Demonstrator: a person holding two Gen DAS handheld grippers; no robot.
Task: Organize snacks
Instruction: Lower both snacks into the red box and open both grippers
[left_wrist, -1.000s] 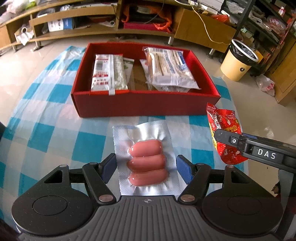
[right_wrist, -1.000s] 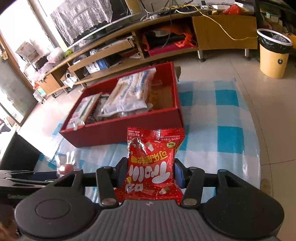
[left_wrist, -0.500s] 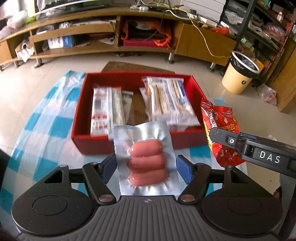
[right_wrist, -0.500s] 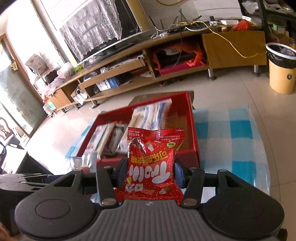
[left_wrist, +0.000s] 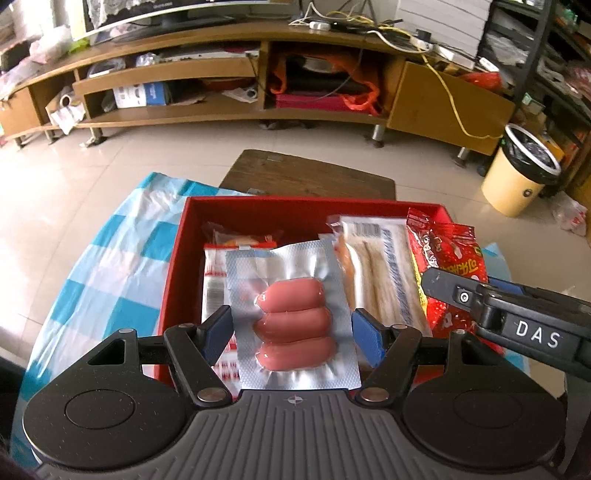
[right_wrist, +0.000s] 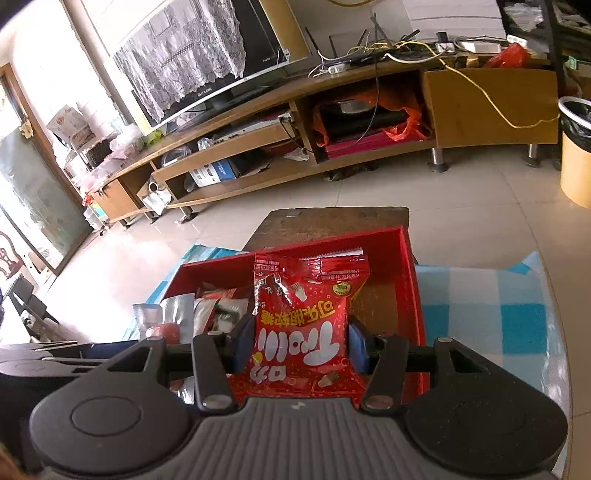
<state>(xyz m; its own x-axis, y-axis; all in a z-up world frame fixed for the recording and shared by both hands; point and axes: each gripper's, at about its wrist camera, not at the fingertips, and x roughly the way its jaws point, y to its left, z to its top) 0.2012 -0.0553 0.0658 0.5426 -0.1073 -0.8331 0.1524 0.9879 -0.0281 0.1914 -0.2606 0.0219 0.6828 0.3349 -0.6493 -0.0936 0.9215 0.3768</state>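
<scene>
**Two snack packs hanging over the red box**

The left gripper (left_wrist: 291, 328) is clamping one silver vacuum-sealed pouch of three pink sausages (left_wrist: 293, 321) by its edges, over the left half of the open red cardboard box (left_wrist: 173, 266), which is sitting on the blue-and-white checked tablecloth (left_wrist: 110, 280). Inside, two white printed packets are lying side by side, their writing unreadable. The right gripper (right_wrist: 300, 345), lettered "DAS" on its side, is pinching one glossy red candy bag with white and yellow Chinese characters (right_wrist: 303, 328) above the box's right half.
</scene>
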